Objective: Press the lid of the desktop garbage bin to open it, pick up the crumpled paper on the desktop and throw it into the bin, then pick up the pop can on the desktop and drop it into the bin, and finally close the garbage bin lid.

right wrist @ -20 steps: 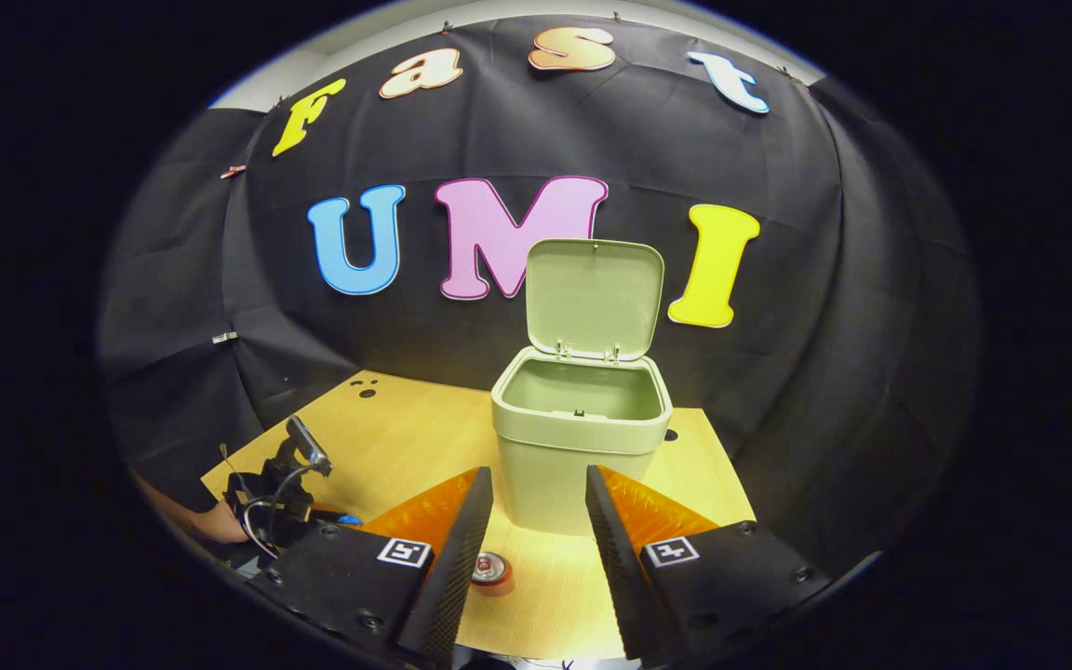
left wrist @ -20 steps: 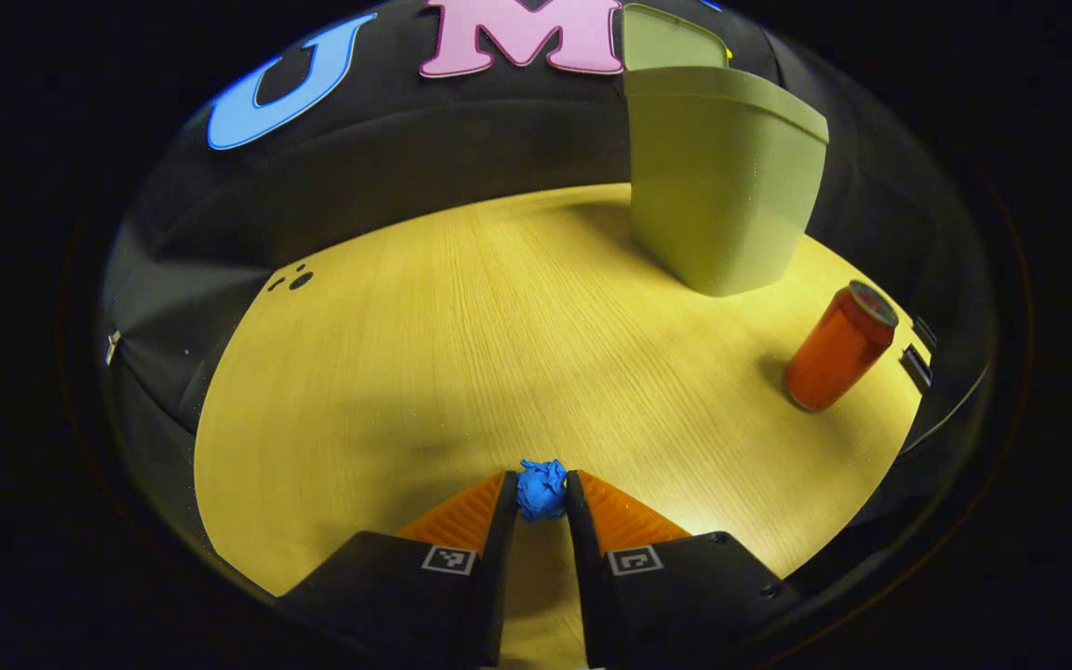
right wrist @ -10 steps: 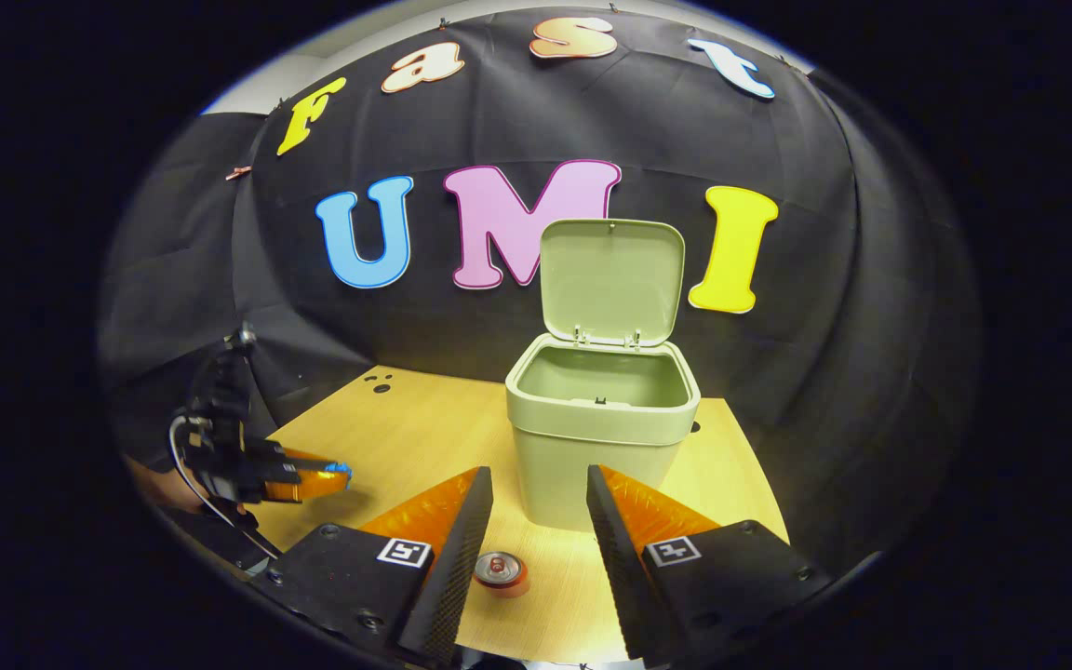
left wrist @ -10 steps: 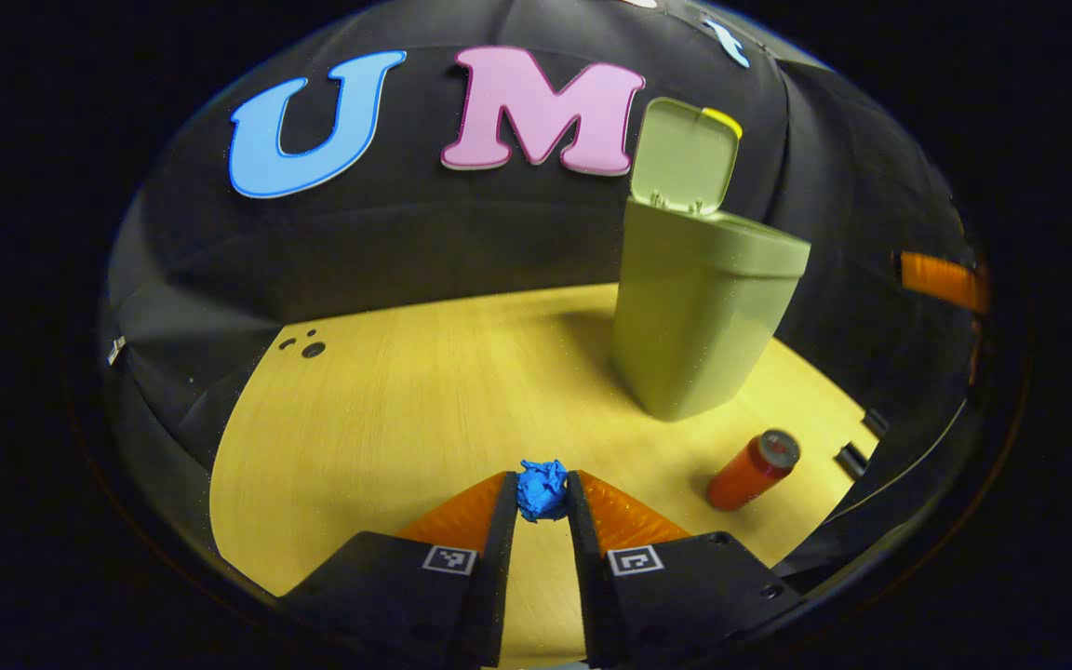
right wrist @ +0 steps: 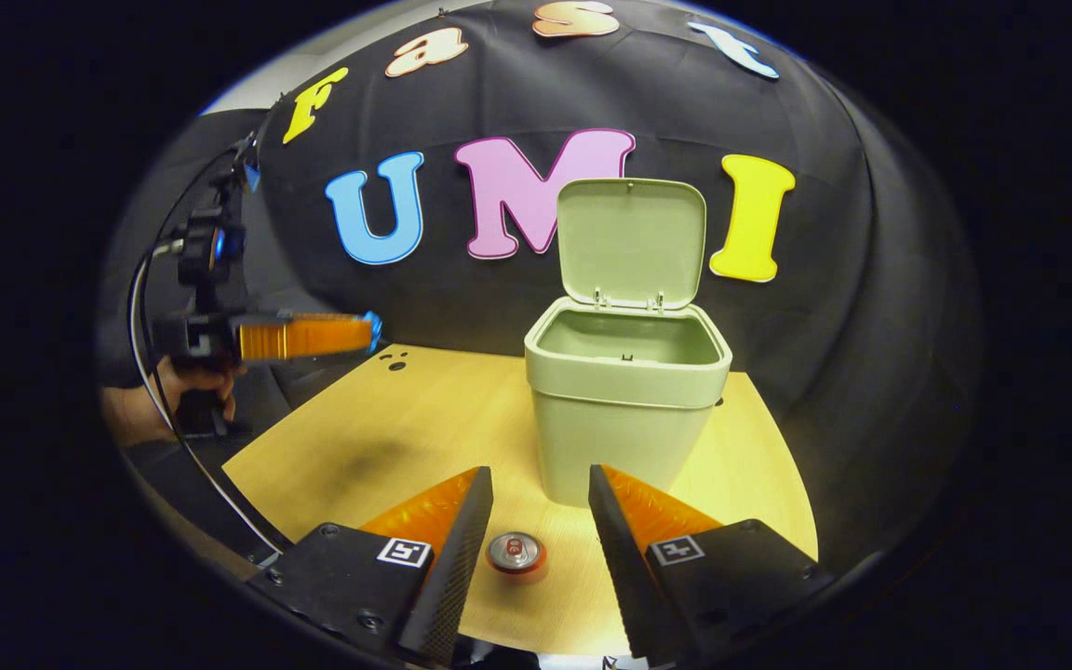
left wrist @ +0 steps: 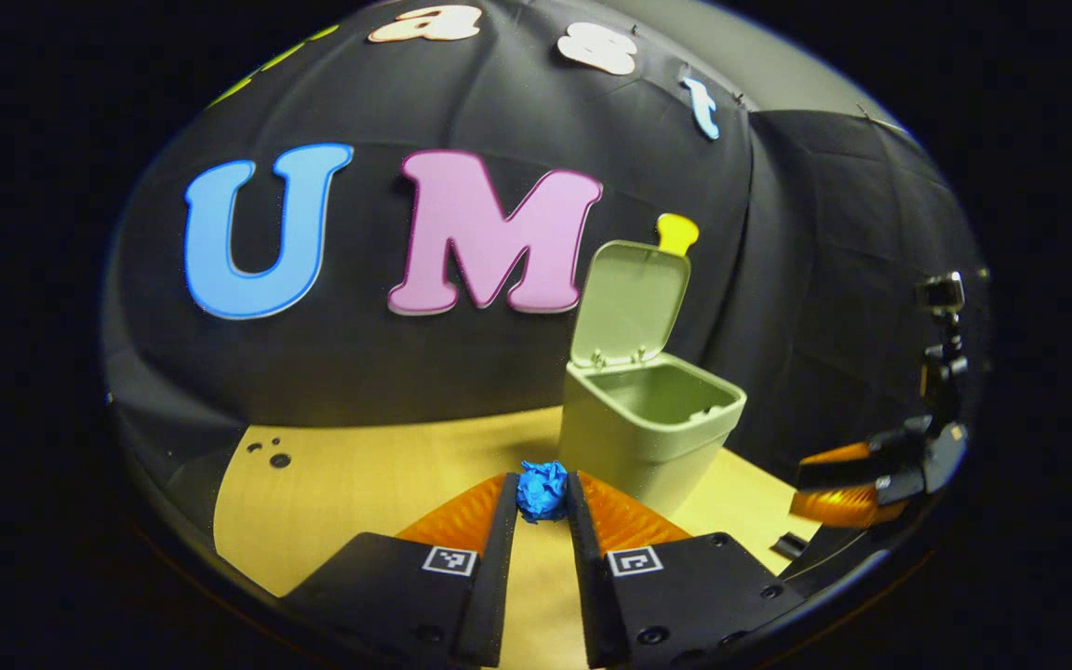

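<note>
Over on the left, the left hand-held gripper (left wrist: 542, 498) is up off the desk (left wrist: 359, 475) with the crumpled blue paper (left wrist: 542, 489) pinched tight between its two fingertips, both fingers pressing on the ball. From the right gripper view the same tool hangs in the air at the left (right wrist: 370, 331), a hand (right wrist: 140, 409) wrapped round its grip, a sliver of blue poking out at its tip.

Moving to the middle: the green garbage bin (left wrist: 649, 437) stands upright on the desk, lid (left wrist: 631, 302) flipped up on its rear hinge, mouth wide open. From the left hand-held gripper the bin lies ahead and a touch to the right, rim just beyond the paper and, as far as the fisheye lets me judge, at about its height or higher. That is the relation that counts: the paper needs to travel forward and right until it sits over the opening before the fingers let go.

On the right, the right hand-held gripper (right wrist: 536, 521) is spread wide and empty, poised above the pop can (right wrist: 515, 555), which stands upright on the desk in front of the bin, its top framed between the fingers.
</note>
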Available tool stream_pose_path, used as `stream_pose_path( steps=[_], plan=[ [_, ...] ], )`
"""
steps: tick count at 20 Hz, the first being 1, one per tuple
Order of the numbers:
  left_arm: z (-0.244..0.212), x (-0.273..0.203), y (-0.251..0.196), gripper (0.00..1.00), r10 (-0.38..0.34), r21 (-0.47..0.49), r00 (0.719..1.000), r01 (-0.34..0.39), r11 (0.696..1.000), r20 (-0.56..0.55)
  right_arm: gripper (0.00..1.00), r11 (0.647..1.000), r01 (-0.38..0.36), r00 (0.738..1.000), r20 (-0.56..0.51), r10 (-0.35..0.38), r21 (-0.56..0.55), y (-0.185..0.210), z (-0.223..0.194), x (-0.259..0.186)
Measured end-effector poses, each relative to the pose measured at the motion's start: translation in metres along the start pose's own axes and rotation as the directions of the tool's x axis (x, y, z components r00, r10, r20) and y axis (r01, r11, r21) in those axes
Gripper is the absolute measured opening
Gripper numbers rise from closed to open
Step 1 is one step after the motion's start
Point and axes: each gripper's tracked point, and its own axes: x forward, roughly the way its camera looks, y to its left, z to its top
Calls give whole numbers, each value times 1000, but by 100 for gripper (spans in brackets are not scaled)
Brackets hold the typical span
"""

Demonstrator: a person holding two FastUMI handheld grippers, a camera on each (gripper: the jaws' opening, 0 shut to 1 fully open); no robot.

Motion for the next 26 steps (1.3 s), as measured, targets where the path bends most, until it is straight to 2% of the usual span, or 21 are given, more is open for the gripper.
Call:
stream_pose_path(
  steps=[5, 6, 8, 14, 19, 22, 23, 24, 26],
  plan=[
    [46, 41, -29, 37, -100, 39, 992, 98, 994, 75, 70, 1000, 0, 1000, -22, 0, 4, -1, -8, 0],
    [53, 51, -37, 33, -121, 54, 990, 117, 992, 79, 70, 1000, -1, 1000, -25, 2, 6, -1, -10, 0],
    [59, 70, -50, 37, -162, 78, 984, 156, 985, 77, 70, 1000, -3, 1000, -31, 3, 9, -1, -12, -2],
    [61, 122, -84, 37, -252, 130, 966, 244, 961, 51, 70, 1000, 14, 999, -44, -12, 24, -13, -20, -2],
    [51, 163, -101, 37, -279, 167, 960, 276, 947, 0, 70, 998, 13, 998, -54, -10, 54, -22, -21, 8],
    [44, 183, -105, 37, -279, 162, 960, 281, 946, -33, 74, 998, 13, 998, -60, -10, 57, -29, -22, 11],
    [39, 189, -105, 34, -279, 161, 959, 283, 946, -44, 75, 998, 14, 998, -63, -10, 60, -30, -23, 12],
    [36, 192, -106, 39, -278, 158, 959, 283, 946, -53, 75, 998, 15, 998, -67, -11, 65, -31, -24, 12],
    [34, 197, -105, 40, -269, 153, 962, 274, 949, -58, 75, 997, 14, 997, -71, -9, 75, -34, -26, 13]
  ],
)
